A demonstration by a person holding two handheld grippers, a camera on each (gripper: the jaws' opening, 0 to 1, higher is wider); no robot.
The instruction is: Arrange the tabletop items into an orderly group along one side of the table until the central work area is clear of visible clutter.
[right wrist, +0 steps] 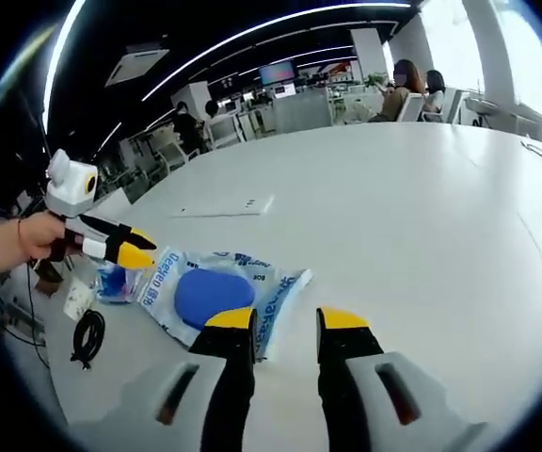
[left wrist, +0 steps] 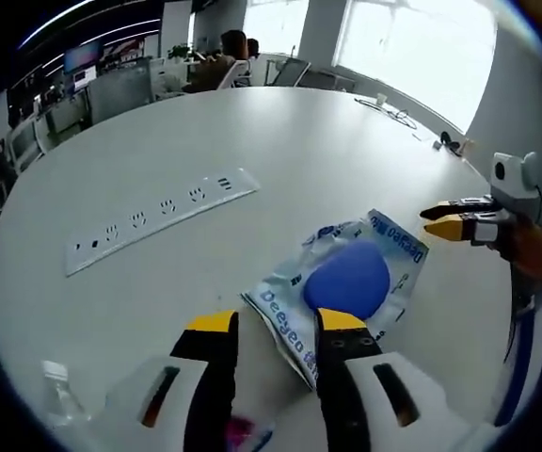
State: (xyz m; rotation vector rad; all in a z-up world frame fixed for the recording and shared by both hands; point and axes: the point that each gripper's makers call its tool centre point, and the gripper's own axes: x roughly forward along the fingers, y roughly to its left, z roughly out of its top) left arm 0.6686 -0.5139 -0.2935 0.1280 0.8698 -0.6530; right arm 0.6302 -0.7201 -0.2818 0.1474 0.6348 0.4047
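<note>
Both grippers, left (left wrist: 276, 330) and right (right wrist: 285, 325), hover spread and empty beside a plastic packet (left wrist: 346, 282) holding a blue pad, near the power strip (left wrist: 158, 218) on the counter (left wrist: 346, 151); likely light, crinkly, slippery, best pinched at its edge.

An open-plan office is showing around a large round white table (left wrist: 327, 141). Long strip lights (right wrist: 252, 33) are running across a dark ceiling, and a wall screen (right wrist: 278, 72) is glowing at the far end above rows of desks (right wrist: 243, 122). People (left wrist: 222, 58) are sitting in office chairs at the far side of the table, with another person working at a desk further back in the right gripper view. Tall windows (left wrist: 412, 47) are letting in bright daylight. A white power strip (left wrist: 163, 218) is lying on the tabletop, and cables (left wrist: 398, 115) are trailing near the window edge.
</note>
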